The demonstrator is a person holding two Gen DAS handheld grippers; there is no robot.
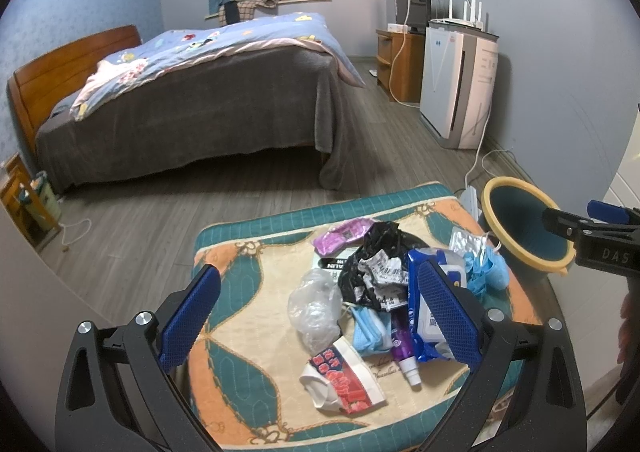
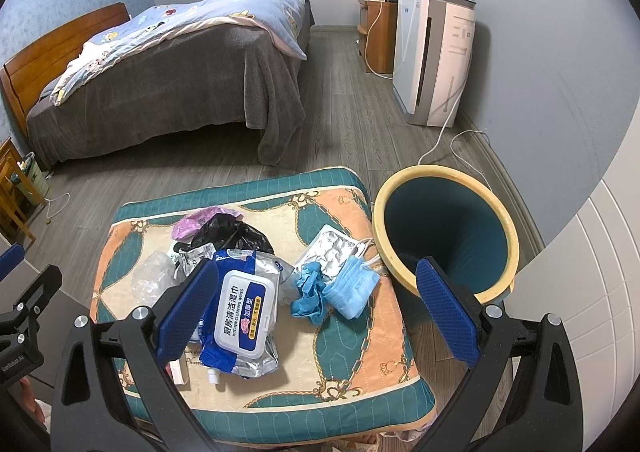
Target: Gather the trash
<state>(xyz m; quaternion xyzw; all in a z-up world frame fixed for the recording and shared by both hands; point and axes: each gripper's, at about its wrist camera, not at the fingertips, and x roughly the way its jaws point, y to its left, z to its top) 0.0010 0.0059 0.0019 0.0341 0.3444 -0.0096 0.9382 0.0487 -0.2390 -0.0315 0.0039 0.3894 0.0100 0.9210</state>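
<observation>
A pile of trash lies on a patterned cushion (image 1: 240,284) (image 2: 352,340): a blue wet-wipes pack (image 2: 244,316) (image 1: 426,332), a black plastic bag (image 1: 376,256) (image 2: 232,236), a clear plastic bag (image 1: 314,304), blue face masks (image 2: 352,288) (image 1: 372,332), a blue glove (image 2: 308,292), a purple wrapper (image 1: 340,236), a red-and-white paper cup (image 1: 340,376) and a foil pack (image 2: 332,252). A blue bin with a yellow rim (image 2: 448,236) (image 1: 524,228) stands right of the cushion. My left gripper (image 1: 316,312) is open above the pile. My right gripper (image 2: 320,304) is open and empty over the cushion's right side.
A bed (image 1: 192,91) with a grey cover stands across the wooden floor. An air purifier (image 1: 460,83) and a wooden TV stand (image 1: 400,59) line the right wall, with white cables (image 2: 452,131) on the floor near the bin. A small wooden stand (image 1: 24,203) is at far left.
</observation>
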